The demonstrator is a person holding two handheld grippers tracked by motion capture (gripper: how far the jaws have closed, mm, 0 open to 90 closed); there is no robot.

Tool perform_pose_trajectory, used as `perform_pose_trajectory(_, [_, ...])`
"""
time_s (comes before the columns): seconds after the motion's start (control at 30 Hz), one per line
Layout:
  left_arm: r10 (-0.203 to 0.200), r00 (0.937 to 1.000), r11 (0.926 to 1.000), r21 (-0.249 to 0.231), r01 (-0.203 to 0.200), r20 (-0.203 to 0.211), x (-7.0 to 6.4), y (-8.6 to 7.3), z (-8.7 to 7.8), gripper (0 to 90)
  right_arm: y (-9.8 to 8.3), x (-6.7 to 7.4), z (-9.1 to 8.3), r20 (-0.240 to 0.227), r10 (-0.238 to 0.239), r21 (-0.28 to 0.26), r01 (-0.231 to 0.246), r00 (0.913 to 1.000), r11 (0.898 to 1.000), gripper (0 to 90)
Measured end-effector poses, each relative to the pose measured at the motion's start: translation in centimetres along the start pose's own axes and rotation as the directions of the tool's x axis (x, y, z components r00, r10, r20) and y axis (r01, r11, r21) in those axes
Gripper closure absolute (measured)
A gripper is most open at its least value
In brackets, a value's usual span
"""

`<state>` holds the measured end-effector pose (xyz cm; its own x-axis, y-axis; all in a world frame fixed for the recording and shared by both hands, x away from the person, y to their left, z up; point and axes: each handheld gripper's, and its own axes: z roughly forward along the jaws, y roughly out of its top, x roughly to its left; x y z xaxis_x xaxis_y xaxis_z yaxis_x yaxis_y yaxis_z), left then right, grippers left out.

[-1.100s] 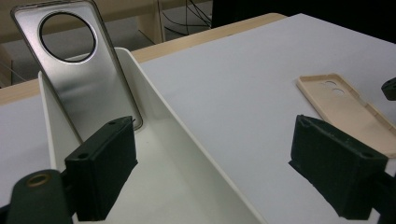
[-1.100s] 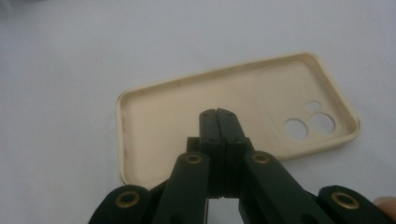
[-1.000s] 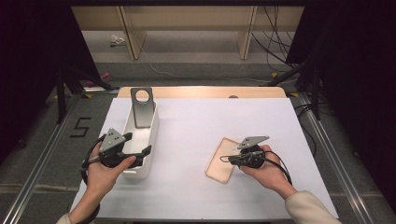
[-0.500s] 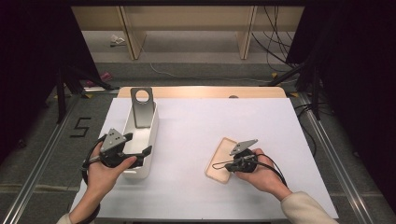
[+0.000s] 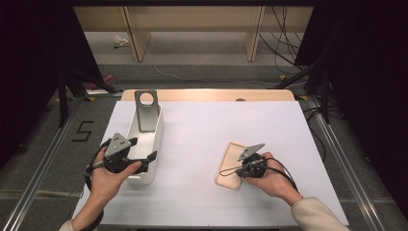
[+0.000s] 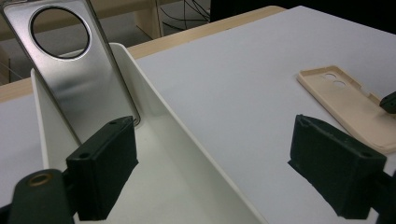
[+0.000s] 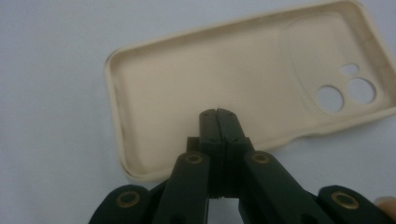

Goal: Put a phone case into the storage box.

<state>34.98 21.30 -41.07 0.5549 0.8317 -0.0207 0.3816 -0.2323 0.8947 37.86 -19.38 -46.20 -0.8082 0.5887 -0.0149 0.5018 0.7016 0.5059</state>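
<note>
Right gripper view: R tongs (image 7: 218, 113) clenched, empty, tips over beige phone case (image 7: 196, 79); L tongs (image 6: 229, 154) released, straddling tray wall (image 6: 187, 135).

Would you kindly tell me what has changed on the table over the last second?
The right gripper, jaws shut, has drawn slightly back toward the person along the beige silicone phone case, from its far part to its middle. The case itself kept its place. The left gripper, jaws open, stays over the white plastic bin, and the silver metal plate with a round hole leans there as before.
</note>
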Motion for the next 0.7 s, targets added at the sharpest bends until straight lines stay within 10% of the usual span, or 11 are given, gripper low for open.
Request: perform_pose_trajectory(0.7, [0.021,0.9998,0.9997,0.012,-0.021,-0.003,0.0,-0.1,0.3,14.7,-0.9,-1.8,-1.1,0.07,-0.004,0.028,0.002,0.9975,1.0,90.0])
